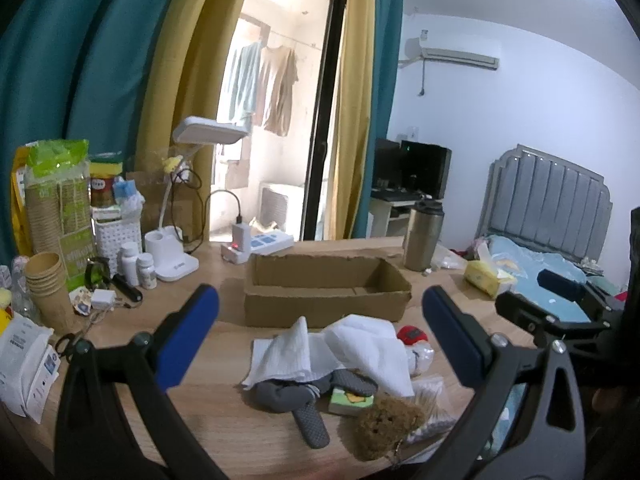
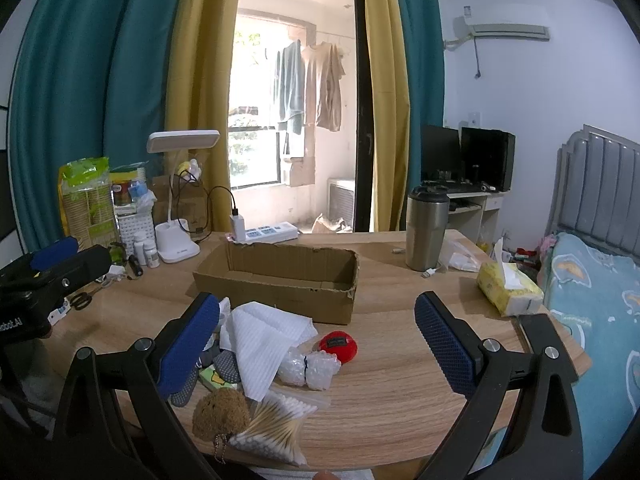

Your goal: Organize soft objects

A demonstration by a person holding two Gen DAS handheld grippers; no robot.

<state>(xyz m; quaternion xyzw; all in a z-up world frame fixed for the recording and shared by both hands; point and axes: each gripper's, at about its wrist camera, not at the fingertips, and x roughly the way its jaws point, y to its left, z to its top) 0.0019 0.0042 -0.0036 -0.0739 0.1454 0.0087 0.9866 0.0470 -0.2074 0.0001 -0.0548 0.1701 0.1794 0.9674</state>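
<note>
Two views, both grippers with fingers spread wide, nothing between them.

Left wrist view: left gripper [image 1: 320,332] jaws apart, blue pads at lower left and lower right of frame, hovering over wooden table [image 1: 208,364]. Soft pile at lower centre, between the fingers: white cloth [image 1: 340,352] draped over grey socks [image 1: 296,400], small green-yellow sponge [image 1: 351,399] just beside socks, brown fuzzy keychain toy [image 1: 386,426] at front edge, red ball [image 1: 412,334] and bubble-wrap roll [image 1: 420,356] at right of cloth, cotton swab bag [image 1: 432,408] partly hidden behind toy. Open cardboard box [image 1: 326,294] empty, just behind pile at centre frame. Steel tumbler [image 1: 422,236] right of box, tissue pack [image 1: 486,278] further right. Right gripper's black body visible at right edge.

Right wrist view: right gripper [image 2: 318,340] jaws apart, pads at lower left and lower right. Pile sits left of centre, by the left pad: white cloth [image 2: 264,344], grey socks [image 2: 224,364] mostly hidden by pad, sponge [image 2: 214,378], brown toy [image 2: 220,410], cotton swab bag [image 2: 276,424] at bottom, bubble-wrap roll [image 2: 308,368] touching cloth, red ball [image 2: 338,346] just beside roll. Cardboard box [image 2: 280,284] behind pile, empty. Tumbler [image 2: 426,232] upper right of box, tissue pack [image 2: 508,290] at right, desk lamp [image 2: 178,200] at upper left.
</note>
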